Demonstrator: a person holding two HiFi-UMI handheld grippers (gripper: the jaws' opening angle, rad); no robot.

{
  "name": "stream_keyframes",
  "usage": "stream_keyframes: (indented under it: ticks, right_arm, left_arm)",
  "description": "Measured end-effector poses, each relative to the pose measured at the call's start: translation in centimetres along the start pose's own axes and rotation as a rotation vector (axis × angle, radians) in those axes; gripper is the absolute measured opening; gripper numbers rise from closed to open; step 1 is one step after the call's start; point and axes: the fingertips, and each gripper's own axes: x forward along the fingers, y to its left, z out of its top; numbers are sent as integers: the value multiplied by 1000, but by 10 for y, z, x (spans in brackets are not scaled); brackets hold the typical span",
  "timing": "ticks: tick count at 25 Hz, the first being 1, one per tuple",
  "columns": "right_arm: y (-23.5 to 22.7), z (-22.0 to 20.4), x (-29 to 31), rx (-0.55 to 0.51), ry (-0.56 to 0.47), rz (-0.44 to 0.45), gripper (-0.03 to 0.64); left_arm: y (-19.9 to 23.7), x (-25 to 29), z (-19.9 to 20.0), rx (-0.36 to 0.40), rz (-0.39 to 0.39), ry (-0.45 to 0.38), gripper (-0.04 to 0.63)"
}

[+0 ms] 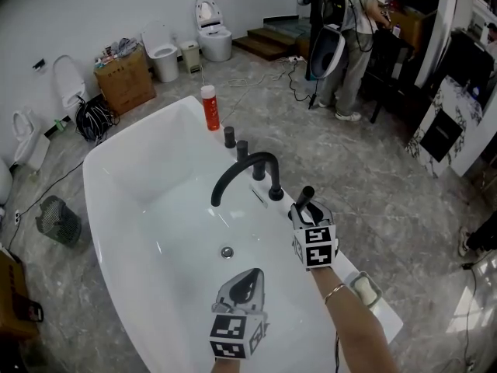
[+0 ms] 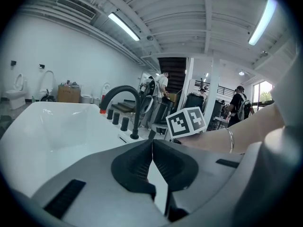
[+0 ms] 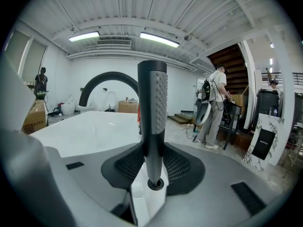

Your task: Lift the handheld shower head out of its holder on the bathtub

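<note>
At the tub's right rim, my right claw point(image 1: 309, 214) is clamped on the one handheld shower head point(image 3: 152, 103), upright beside the single arched spout point(image 1: 241, 173) and three knobs point(image 1: 241, 148). Lifting step, I reckon: next, pull straight up, clear of the holder. Left claw point(image 2: 152, 157) is clenched, empty, over the bathtub point(image 1: 124, 177).

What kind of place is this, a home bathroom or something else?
Likely a bathroom-fixture showroom or storeroom: a bathtub stands on open floor, and several toilets line the wall beside a cardboard box.
</note>
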Motion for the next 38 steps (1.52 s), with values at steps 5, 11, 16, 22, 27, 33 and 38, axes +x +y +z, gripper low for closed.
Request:
stream_keyframes:
  ticks: [5,11,16,22,27,33,38]
  right_arm:
    - [-4,34,-27,-12,-48,1,130]
    - [-2,80,-59,-6,-98,2,130]
    - [-2,111,-87,0,-133,3,130]
    - [8,140,-120,-7,-160,23,130]
    - [13,176,-150,-11,-190,27,130]
    - [17,210,-182,-18,-229,35,130]
    - [21,238,-212,-27,-252,39,130]
  left_arm:
    - [-12,-15,17,5,-4,-18,20]
    - [-27,-38,41,18,-13,-30,20]
    - [-36,-57,61,29,-7,-42,20]
    - [-45,-83,79,37,0,-58,20]
    - [-55,-107,98,38,-2,-72,20]
    - [-71,-131,110,41,-5,-81,20]
    - [-83,-153,124,44,-8,-88,20]
